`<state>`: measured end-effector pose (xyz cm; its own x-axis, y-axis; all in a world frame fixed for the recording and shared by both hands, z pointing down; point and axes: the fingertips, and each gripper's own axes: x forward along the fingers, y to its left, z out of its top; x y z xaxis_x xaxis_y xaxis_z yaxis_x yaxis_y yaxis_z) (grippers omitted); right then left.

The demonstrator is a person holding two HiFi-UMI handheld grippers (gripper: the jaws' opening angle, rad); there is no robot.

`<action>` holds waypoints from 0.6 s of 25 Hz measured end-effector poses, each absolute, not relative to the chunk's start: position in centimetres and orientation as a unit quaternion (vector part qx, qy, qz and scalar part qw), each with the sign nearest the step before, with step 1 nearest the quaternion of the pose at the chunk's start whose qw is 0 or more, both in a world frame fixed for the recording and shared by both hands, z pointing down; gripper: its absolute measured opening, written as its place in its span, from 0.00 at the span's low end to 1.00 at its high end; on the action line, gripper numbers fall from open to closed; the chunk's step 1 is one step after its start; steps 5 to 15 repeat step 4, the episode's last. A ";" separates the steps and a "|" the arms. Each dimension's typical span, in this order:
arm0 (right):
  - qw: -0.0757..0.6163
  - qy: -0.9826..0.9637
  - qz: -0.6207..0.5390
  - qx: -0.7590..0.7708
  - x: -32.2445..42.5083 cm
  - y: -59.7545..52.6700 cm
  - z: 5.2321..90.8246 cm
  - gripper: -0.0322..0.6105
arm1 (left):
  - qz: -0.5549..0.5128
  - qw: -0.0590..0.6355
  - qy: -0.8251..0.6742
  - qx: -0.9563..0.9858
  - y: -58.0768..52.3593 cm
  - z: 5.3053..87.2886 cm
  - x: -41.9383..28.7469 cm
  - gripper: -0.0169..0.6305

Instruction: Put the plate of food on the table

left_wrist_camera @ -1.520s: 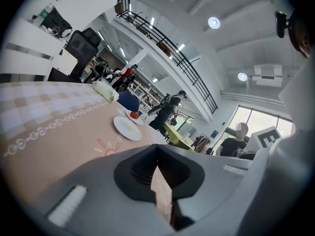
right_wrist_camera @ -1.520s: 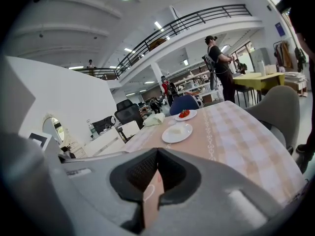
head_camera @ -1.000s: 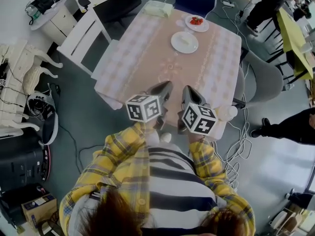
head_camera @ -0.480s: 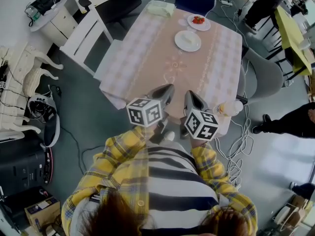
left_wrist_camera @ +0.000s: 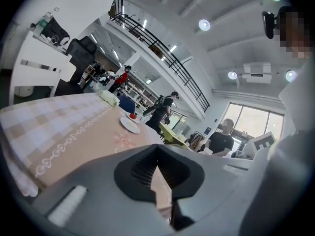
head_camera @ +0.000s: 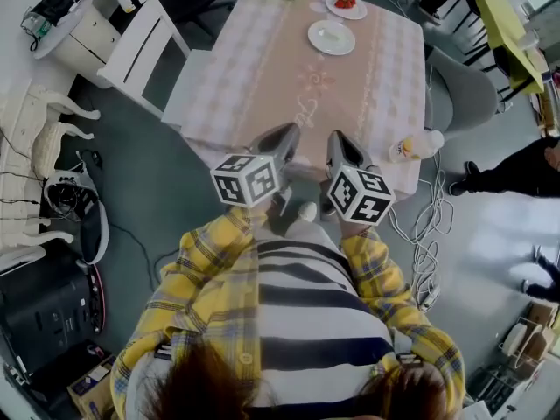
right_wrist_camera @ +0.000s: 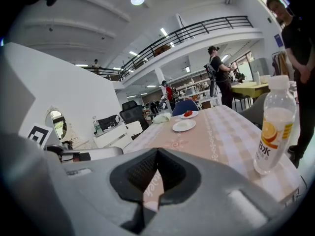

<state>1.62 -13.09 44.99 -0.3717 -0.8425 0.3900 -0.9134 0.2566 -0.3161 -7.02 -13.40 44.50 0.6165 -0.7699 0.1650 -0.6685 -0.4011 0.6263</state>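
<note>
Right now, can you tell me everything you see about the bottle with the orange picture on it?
The bottle is clear plastic with a white cap and a label showing an orange slice. It is nearly full of a pale, cloudy drink. It stands upright and closed on the table, on its checked cloth, by the near right corner, close to the edge. Only the cloth touches it.

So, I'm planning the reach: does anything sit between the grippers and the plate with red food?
Yes: a white plate lies just in front of the food plate; the bottle stands off to the right.
</note>
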 end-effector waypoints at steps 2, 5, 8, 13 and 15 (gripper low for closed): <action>0.067 -0.791 0.243 0.558 1.0 -12.8 44.5 0.05 | -0.080 0.331 -0.433 0.834 -13.1 44.1 -8.0 0.03; 0.063 -0.792 0.235 0.559 0.3 -12.6 44.0 0.05 | -0.084 0.324 -0.436 0.836 -12.9 43.6 -9.1 0.03; 0.063 -0.792 0.235 0.559 0.3 -12.6 44.0 0.05 | -0.084 0.324 -0.436 0.836 -12.9 43.6 -9.1 0.03; 0.063 -0.792 0.235 0.559 0.3 -12.6 44.0 0.05 | -0.084 0.324 -0.436 0.836 -12.9 43.6 -9.1 0.03; 0.063 -0.792 0.235 0.559 0.3 -12.6 44.0 0.05 | -0.084 0.324 -0.436 0.836 -12.9 43.6 -9.1 0.03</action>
